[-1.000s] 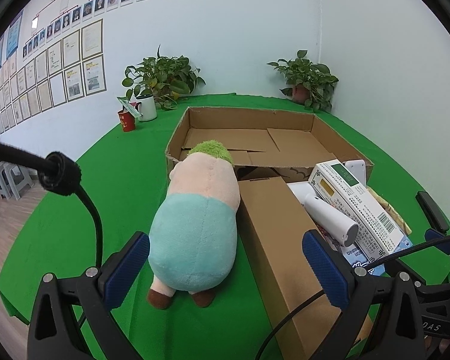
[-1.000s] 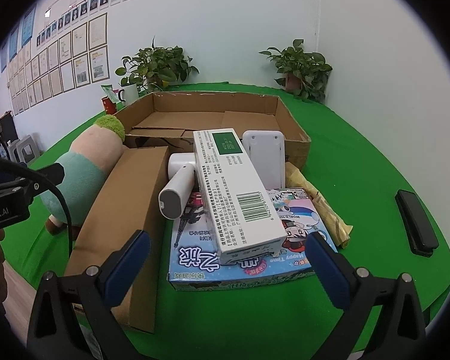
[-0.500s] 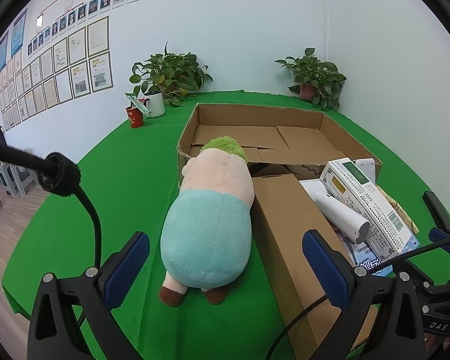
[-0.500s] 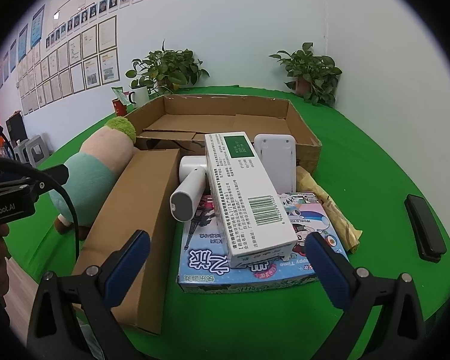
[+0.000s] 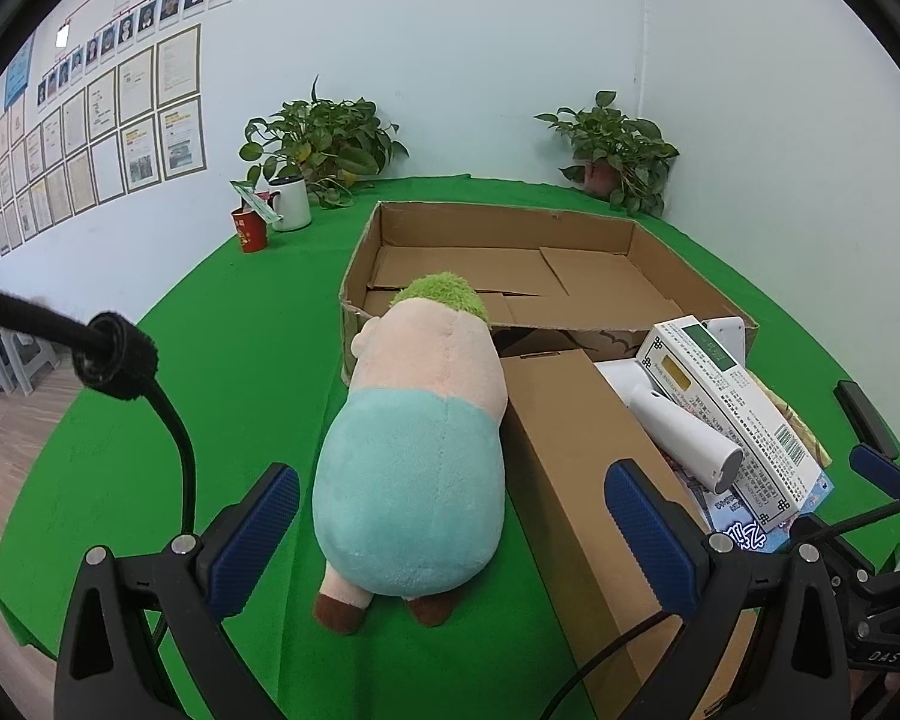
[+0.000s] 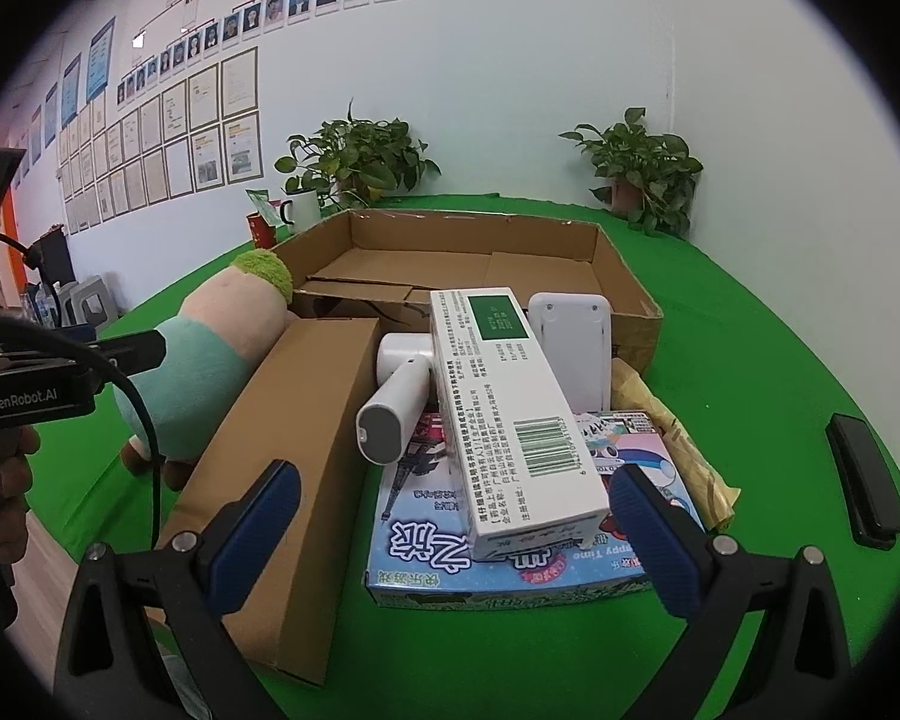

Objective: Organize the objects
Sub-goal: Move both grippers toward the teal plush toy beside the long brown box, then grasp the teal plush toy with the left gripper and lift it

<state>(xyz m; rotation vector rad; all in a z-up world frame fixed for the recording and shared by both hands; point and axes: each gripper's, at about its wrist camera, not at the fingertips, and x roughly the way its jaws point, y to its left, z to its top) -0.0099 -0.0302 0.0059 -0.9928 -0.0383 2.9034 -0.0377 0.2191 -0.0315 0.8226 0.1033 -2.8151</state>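
Observation:
A plush toy (image 5: 417, 450) with a teal body, peach top and green tuft lies on the green table, head against the open cardboard tray (image 5: 384, 228). My left gripper (image 5: 450, 531) is open right behind the toy, its pads on either side. A long brown box (image 5: 576, 456) lies beside the toy. In the right wrist view my right gripper (image 6: 450, 531) is open before a white carton (image 6: 510, 402), a white handheld device (image 6: 390, 408) and a white flat device (image 6: 570, 348), stacked on a colourful game box (image 6: 510, 564).
A black flat object (image 6: 864, 480) lies at the table's right edge. A tan wrapped packet (image 6: 672, 438) lies beside the game box. Two potted plants (image 5: 324, 144) (image 5: 618, 150), a white mug (image 5: 291, 204) and a red cup (image 5: 251, 234) stand at the back. A hand (image 6: 6, 480) holds the left gripper.
Both grippers have pulled back and risen slightly, so the toy, boxes and tray sit a little lower and farther in view. Both stay open and nothing on the table has moved.

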